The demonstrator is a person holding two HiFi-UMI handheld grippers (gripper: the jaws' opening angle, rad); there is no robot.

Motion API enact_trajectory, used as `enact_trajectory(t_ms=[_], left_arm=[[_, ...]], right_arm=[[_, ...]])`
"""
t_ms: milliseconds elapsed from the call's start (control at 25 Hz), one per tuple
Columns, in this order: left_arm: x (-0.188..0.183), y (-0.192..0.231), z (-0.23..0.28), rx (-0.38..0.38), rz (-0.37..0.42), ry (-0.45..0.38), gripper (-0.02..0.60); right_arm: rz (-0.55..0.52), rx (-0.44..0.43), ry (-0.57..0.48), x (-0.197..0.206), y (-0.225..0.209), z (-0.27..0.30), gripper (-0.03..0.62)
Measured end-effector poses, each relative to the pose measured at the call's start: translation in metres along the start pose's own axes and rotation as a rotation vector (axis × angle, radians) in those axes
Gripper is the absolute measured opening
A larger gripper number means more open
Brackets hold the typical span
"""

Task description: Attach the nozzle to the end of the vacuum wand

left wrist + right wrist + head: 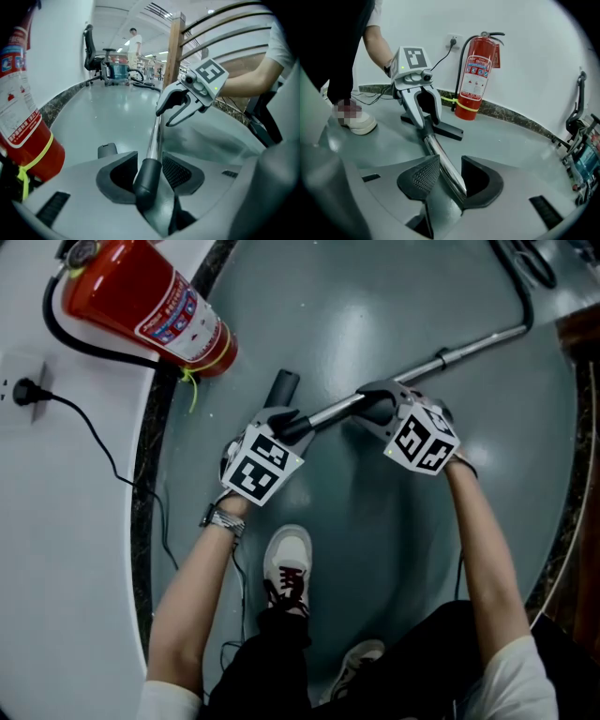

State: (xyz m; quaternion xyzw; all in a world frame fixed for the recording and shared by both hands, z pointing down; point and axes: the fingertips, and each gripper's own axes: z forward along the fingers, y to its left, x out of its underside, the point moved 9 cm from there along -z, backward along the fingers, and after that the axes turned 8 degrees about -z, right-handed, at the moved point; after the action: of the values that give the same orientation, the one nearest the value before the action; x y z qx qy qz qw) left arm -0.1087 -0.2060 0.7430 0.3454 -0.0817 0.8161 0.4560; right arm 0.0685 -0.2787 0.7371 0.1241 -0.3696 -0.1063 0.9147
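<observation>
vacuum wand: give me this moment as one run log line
left gripper: shut on nozzle | right gripper: shut on wand | nozzle: at wand end, seating unclear

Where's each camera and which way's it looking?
Head view: on the person's head, looking steeply down; forearms, left hand-held gripper and right hand-held gripper show.
Left gripper view: rides the left one, looks along the wand; jaws clamp the nozzle.
Right gripper view: rides the right one, looks back along the wand; jaws clamp it.
Both gripper views share the fire extinguisher.
</observation>
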Motion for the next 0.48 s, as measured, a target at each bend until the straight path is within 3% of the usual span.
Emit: enact_trajectory(t_ms=[200,480], left_arm=[[-0.015,-0.002,-0.015,-0.013,-0.044,-0.106,0.13],[-0.04,-0.02,-0.042,-0.062,0.001,-0.251,0.018]], right_arm=[[0.122,0.102,-0.111,-0.015,0.0,-0.029,0.102],[0.129,0.145,-0.153,-0.039,0.002,-0.067,0.06]])
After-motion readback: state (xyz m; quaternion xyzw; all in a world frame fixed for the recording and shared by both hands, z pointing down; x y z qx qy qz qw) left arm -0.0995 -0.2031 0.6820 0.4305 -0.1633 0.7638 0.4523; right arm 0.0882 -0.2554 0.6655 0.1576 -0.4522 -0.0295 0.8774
